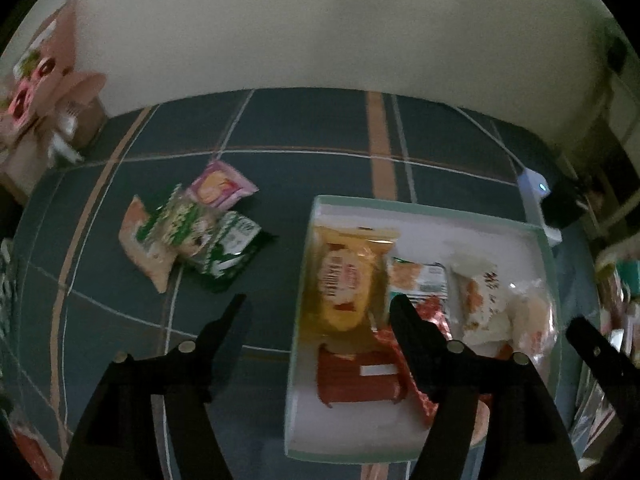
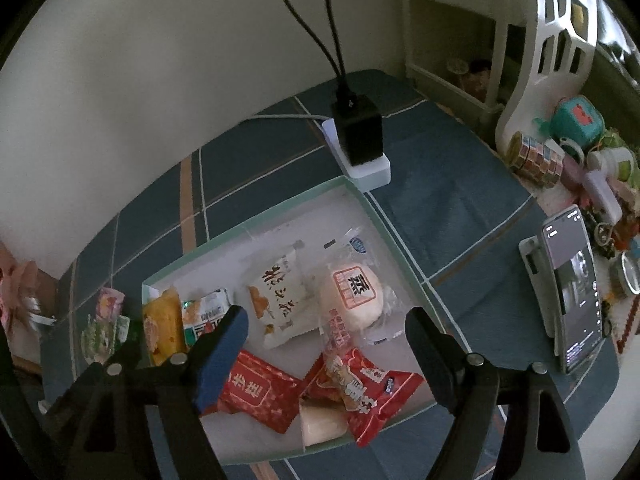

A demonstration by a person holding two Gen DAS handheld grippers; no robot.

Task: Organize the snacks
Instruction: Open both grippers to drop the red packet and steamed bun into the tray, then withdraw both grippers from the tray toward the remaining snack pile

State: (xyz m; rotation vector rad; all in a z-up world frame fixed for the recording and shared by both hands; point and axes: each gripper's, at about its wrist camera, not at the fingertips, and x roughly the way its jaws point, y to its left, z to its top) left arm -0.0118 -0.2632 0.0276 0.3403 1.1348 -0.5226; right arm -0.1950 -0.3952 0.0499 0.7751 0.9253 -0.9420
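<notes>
Both sets of fingers stand apart and empty: the left gripper (image 1: 318,306) over the tray's near left edge, the right gripper (image 2: 326,320) above the snacks. The pale green-rimmed tray (image 2: 256,216) on the bench (image 2: 460,200) holds red packets (image 2: 260,392) nearest, then a yellow cake pack (image 1: 344,280) and a white bun wrapper (image 2: 356,284) with a red-boxed Chinese character. A loose pile of snack packets (image 1: 192,232) lies left of the tray. Other print is unreadable.
</notes>
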